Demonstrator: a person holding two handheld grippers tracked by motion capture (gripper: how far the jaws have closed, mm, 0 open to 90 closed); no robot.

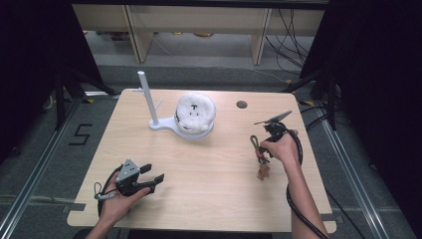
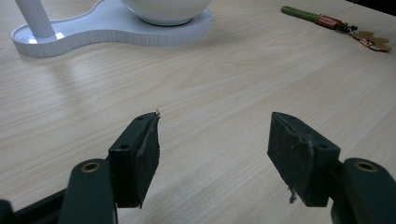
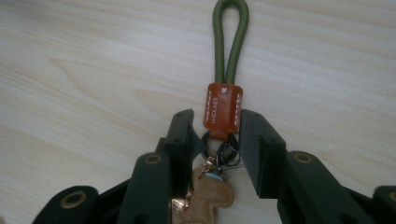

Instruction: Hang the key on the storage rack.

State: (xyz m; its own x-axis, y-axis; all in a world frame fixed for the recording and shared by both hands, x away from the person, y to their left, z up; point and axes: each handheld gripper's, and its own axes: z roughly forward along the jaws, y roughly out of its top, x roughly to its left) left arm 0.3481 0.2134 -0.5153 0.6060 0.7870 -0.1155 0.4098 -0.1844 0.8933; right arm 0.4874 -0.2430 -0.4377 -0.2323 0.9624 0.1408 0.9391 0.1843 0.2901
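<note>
On the table's right side: one keychain (image 3: pixel 223 109) lies flat on the pale wooden table (image 1: pixel 214 169), near the right edge, well apart from the stand.
Keychain parts: one green cord loop (image 3: pixel 229 42), one orange leather tab, a cluster of small metal rings, and one tan leather charm (image 3: pixel 208 196).
Right gripper (image 3: pixel 215 140): points down over the keychain, its jaws partly open on either side of the orange tab and rings. The jaw at the right of the right gripper view sits just beside the tab; the other stands a little apart from it, near the rings. I cannot see the pads pressing, so nothing looks gripped yet.
Left gripper (image 1: pixel 149 175): rests low near the front left of the table, jaws wide apart, with nothing between them.
Step in hand: by my judgement, lining up to pick up the keychain at its tab.
Next move calls for: closing squarely on the tab or rings without pushing them sideways, then lifting.
Other things: one white stand (image 1: pixel 160 119) with one upright post at the back centre, and one white fluffy round thing (image 1: pixel 195 112) resting on the stand's base.
Count: two grippers, one keychain, one stand, one fluffy thing.
</note>
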